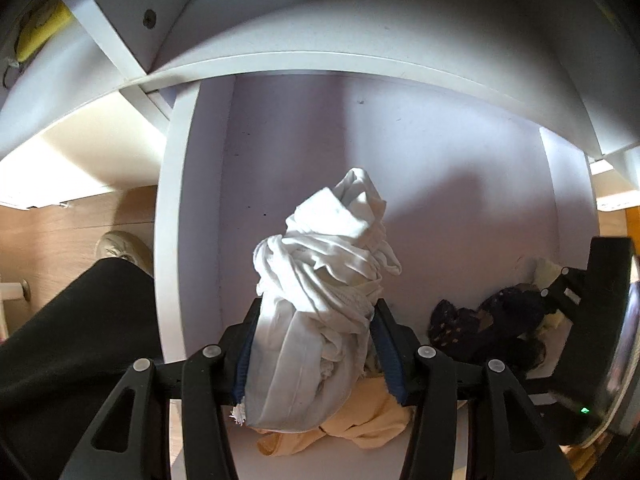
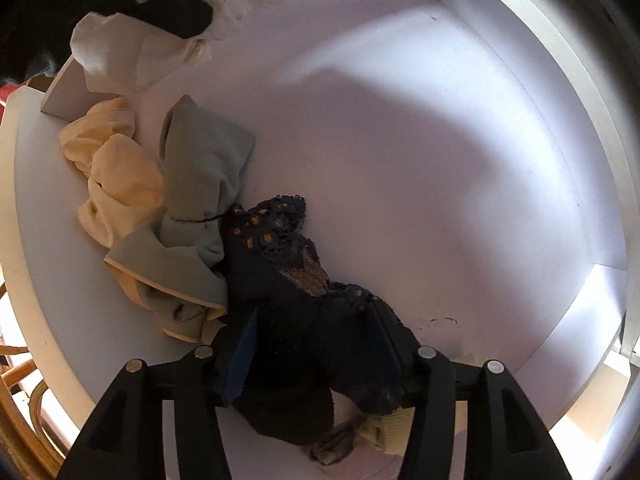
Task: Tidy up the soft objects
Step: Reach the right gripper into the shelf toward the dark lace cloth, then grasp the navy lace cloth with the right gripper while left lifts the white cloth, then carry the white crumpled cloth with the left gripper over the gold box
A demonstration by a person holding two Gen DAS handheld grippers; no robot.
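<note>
My left gripper is shut on a crumpled white cloth and holds it inside a white shelf compartment. A yellow cloth lies under it on the shelf floor. My right gripper is shut on a dark navy lace garment that rests on the shelf floor. To its left lie a grey-green cloth and a cream cloth. The left gripper and white cloth show at the top left of the right wrist view. The right gripper with the navy garment shows at the right of the left wrist view.
The compartment's left wall and upper board close in around the grippers. A yellow item sits in a higher compartment. A wooden floor and a rattan chair lie outside to the left.
</note>
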